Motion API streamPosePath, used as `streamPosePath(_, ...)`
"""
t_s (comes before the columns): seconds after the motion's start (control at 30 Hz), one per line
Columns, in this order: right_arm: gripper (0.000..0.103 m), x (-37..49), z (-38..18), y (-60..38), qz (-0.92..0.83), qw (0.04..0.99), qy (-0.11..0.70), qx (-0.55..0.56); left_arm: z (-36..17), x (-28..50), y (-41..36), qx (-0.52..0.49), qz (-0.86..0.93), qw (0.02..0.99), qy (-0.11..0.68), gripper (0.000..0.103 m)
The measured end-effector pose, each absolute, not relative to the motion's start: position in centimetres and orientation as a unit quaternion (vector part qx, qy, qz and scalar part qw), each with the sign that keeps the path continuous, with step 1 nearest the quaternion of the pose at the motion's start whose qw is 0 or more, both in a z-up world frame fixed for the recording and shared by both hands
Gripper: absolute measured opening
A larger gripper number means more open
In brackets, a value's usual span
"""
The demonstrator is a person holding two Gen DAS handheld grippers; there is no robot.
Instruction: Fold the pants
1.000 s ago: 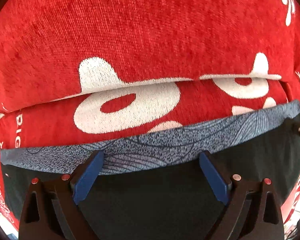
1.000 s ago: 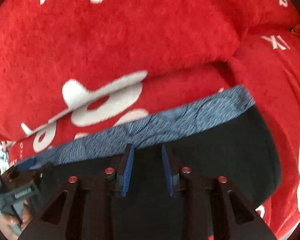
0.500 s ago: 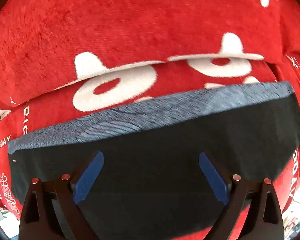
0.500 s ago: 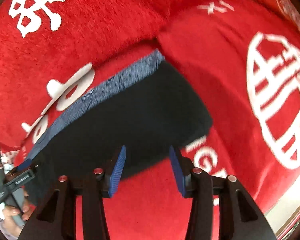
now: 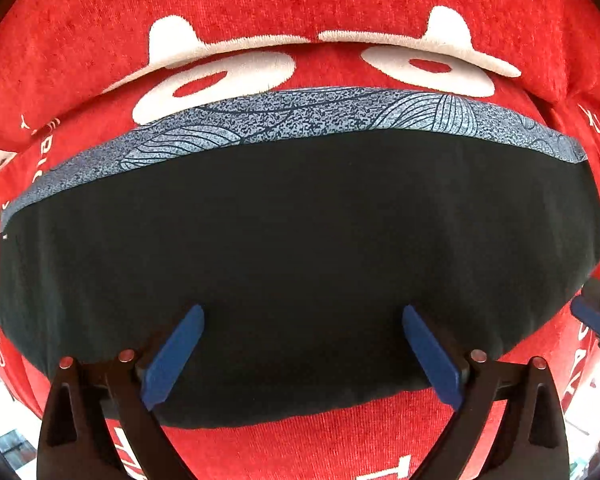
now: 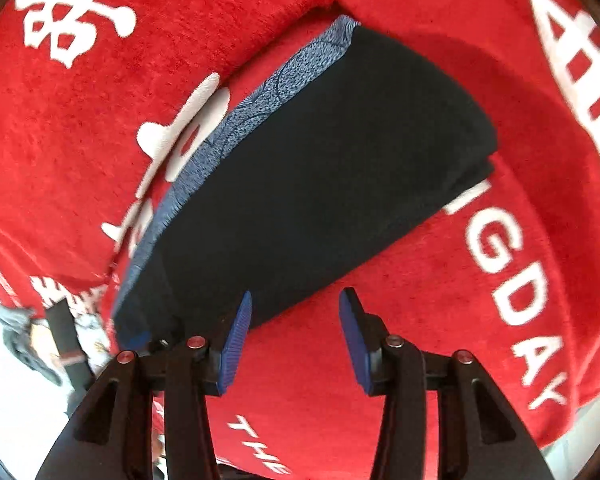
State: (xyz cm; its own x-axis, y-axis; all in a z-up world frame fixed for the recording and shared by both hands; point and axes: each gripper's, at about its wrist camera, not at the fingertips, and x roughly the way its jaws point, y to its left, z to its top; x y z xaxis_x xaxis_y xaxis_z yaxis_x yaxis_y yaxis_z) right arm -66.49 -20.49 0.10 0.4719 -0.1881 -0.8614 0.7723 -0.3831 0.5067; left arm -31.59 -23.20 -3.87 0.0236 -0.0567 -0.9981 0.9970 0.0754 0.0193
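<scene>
Hovering over the folded pants [image 5: 300, 264] on the red cover [image 6: 440, 320], both grippers [image 5: 300, 352] [image 6: 296, 336] gaping, empty; fold looks finished, next likely only tidying.

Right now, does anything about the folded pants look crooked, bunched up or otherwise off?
Nothing stands out. The black pants lie folded flat on the red cover, patterned blue waistband along the far edge. At one end the lower layer peeks slightly past the top one. Both the left gripper and right gripper are open and empty.
</scene>
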Motion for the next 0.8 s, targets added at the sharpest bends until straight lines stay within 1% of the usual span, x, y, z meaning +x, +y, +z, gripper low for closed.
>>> streamPosePath(0.03,0.049,-66.5,-0.3,-20.6,-0.465,0.509,0.201,0.695,-3.7,-31.9,-23.0,0.475,-0.493,0.539,0.491,0.1)
streamPosePath(0.07,0.047,-66.4,-0.8,-20.7,-0.466,0.503,0.199,0.7,-3.6,-32.0,-22.9,0.478,-0.496,0.539,0.485,0.1)
streamPosePath(0.1,0.035,-66.2,-1.3,-20.8,-0.474,0.494,0.209,0.698,-3.5,-32.4,-23.0,0.479,-0.499,0.539,0.482,0.1)
streamPosePath(0.13,0.031,-66.2,-1.5,-20.7,-0.478,0.492,0.212,0.696,-3.6,-32.6,-22.8,0.478,-0.499,0.538,0.482,0.101)
streamPosePath(0.17,0.031,-66.2,-1.4,-20.5,-0.477,0.494,0.208,0.696,-3.4,-32.4,-22.7,0.478,-0.497,0.539,0.484,0.103)
streamPosePath(0.27,0.031,-66.7,-1.3,-19.6,-0.469,0.495,0.205,0.703,-3.8,-32.6,-22.4,0.473,-0.499,0.537,0.489,0.103)
streamPosePath(0.43,0.032,-68.1,-1.3,-18.1,-0.465,0.488,0.177,0.717,-3.4,-33.8,-23.0,0.48,-0.5,0.538,0.479,0.103)
streamPosePath(0.53,0.036,-69.1,-1.1,-17.7,-0.476,0.481,0.157,0.719,-3.0,-34.4,-23.1,0.486,-0.499,0.532,0.482,0.103)
streamPosePath(0.6,0.038,-69.7,-0.9,-17.5,-0.479,0.485,0.144,0.717,-2.2,-32.9,-25.0,0.487,-0.504,0.531,0.477,0.103)
streamPosePath(0.63,0.038,-69.8,-0.9,-17.7,-0.481,0.488,0.142,0.715,-2.9,-31.8,-25.7,0.486,-0.51,0.529,0.474,0.103)
streamPosePath(0.8,0.04,-71.5,-0.9,-17.3,-0.495,0.488,0.112,0.71,-1.6,-34.5,-26.8,0.482,-0.538,0.515,0.462,0.103)
